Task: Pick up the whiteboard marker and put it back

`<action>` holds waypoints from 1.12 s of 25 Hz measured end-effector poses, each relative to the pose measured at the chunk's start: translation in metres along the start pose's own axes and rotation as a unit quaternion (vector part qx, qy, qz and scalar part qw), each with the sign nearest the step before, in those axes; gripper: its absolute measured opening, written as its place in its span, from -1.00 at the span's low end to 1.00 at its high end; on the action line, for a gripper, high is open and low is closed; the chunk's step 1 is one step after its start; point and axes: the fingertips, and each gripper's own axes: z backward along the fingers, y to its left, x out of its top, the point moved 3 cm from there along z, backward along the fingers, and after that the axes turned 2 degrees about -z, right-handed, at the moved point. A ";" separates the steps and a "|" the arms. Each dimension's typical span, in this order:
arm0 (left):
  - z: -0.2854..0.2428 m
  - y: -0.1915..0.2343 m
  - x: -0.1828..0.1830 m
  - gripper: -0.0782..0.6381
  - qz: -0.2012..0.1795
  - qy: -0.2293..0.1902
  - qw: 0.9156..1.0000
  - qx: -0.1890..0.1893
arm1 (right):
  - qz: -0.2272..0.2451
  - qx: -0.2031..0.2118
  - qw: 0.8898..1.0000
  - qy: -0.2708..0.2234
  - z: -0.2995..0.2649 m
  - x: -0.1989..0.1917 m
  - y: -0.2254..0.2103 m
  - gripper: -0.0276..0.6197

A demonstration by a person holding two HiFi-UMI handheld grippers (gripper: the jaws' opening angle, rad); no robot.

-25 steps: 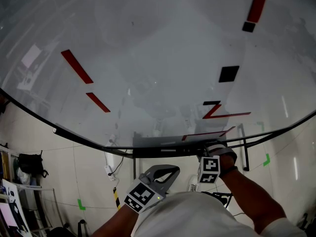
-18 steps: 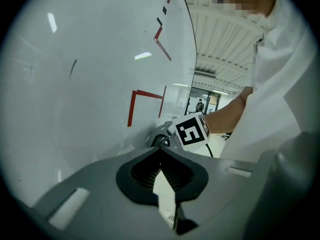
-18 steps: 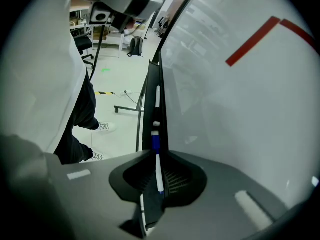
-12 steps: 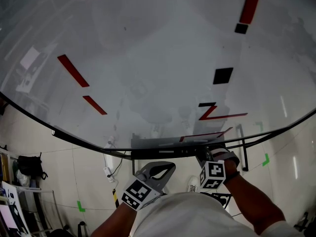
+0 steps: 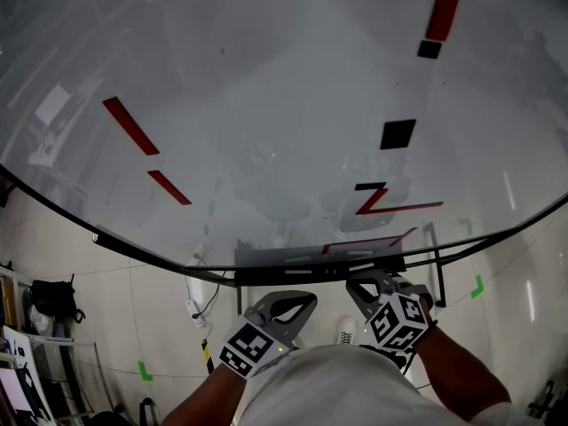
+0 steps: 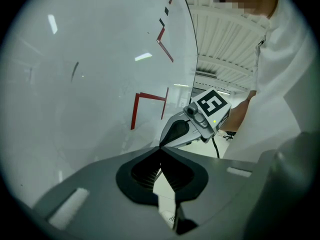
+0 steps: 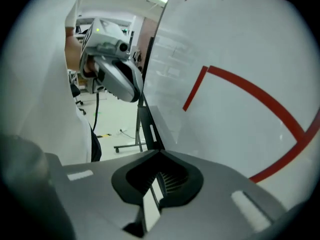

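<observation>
A big whiteboard (image 5: 266, 105) with red lines and black squares fills the head view. Its dark tray (image 5: 311, 273) runs along the bottom edge. I cannot pick out a whiteboard marker on the tray or in either gripper. My left gripper (image 5: 311, 298) hangs just below the tray, shut, with nothing between its jaws. My right gripper (image 5: 351, 280) is beside it, a little below the tray's right part, also shut and empty. In the left gripper view the jaws (image 6: 161, 148) meet at the tip, with the right gripper (image 6: 175, 133) just beyond. The right gripper view (image 7: 160, 152) shows the same, with the tray (image 7: 149, 126) ahead.
The board's stand legs (image 5: 439, 273) reach to the tiled floor. A cable and plug (image 5: 197, 304) lie under the board at left. Green tape marks (image 5: 480, 286) are on the floor. A black bag (image 5: 53, 295) sits at far left. My white shirt (image 5: 346, 389) fills the bottom.
My right gripper has drawn back and down from the tray towards my body, and its marker cube has turned. The left gripper has hardly moved.
</observation>
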 end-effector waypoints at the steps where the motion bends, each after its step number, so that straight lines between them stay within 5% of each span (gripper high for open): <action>1: 0.000 0.000 0.000 -0.73 0.000 0.000 1.000 0.000 | -0.011 0.002 1.000 -0.006 0.002 0.001 0.001 -0.91; 5: 0.000 -0.003 -0.001 -0.73 0.000 0.001 1.000 -0.004 | -0.043 -0.003 0.999 -0.031 0.014 0.004 0.000 -0.91; 9: 0.000 -0.005 0.000 -0.73 0.003 -0.001 1.000 -0.007 | -0.113 0.012 0.988 -0.107 0.028 0.015 -0.002 -0.91; 16: 0.000 -0.006 0.003 -0.73 0.010 -0.007 1.000 -0.009 | -0.266 0.072 0.940 -0.202 0.041 0.015 -0.003 -0.91; 21: 0.000 -0.008 0.005 -0.73 0.009 -0.010 1.000 -0.010 | -0.290 0.079 0.929 -0.216 0.044 0.015 -0.003 -0.91; 28: 0.005 -0.014 0.013 -0.73 0.032 -0.035 0.999 -0.023 | -0.349 0.112 0.880 -0.302 0.067 0.032 -0.002 -0.91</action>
